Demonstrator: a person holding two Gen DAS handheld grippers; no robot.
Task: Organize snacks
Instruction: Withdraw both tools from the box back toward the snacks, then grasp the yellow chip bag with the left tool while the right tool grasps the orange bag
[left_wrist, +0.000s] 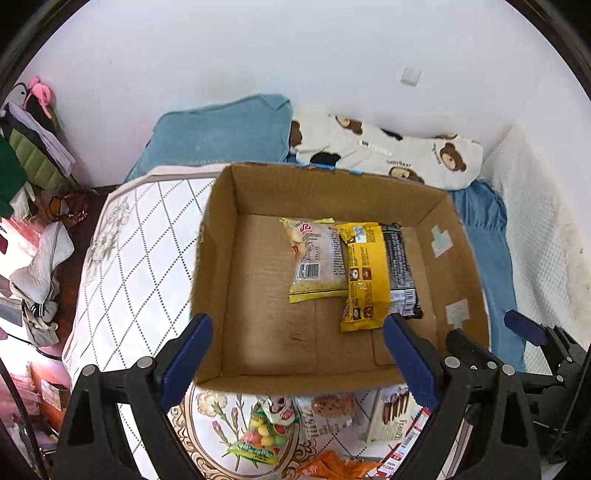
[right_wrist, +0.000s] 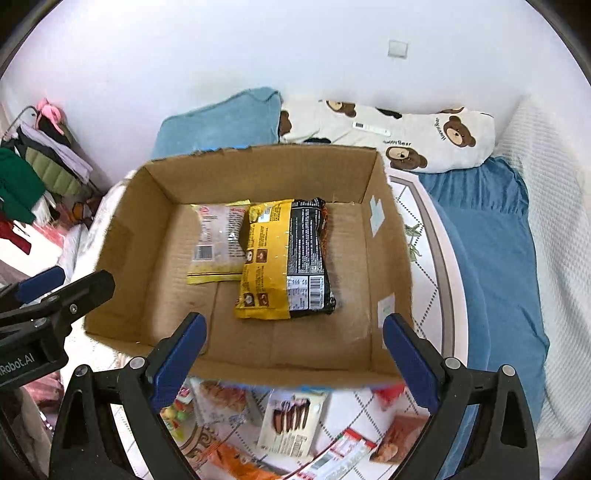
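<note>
both tools, left tool (left_wrist: 297, 354) and right tool (right_wrist: 295, 350), spread and empty above the cardboard box (right_wrist: 255, 173) holding snack packets (right_wrist: 284, 258)

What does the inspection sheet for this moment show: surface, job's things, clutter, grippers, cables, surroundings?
Surface: quilted white mattress cover with a diamond pattern.
Job's things: open brown cardboard box holding a pale yellow-edged snack packet, a yellow snack packet and a black snack packet, overlapping; a bag of coloured candies and a white biscuit packet lie outside.
Clutter: other wrappers by the box's near side.
Grippers: left gripper and right gripper, jaws open, empty.
Cables: dark cable at the left edge.
Surroundings: blue pillow, bear-print pillow, clothes pile.
</note>
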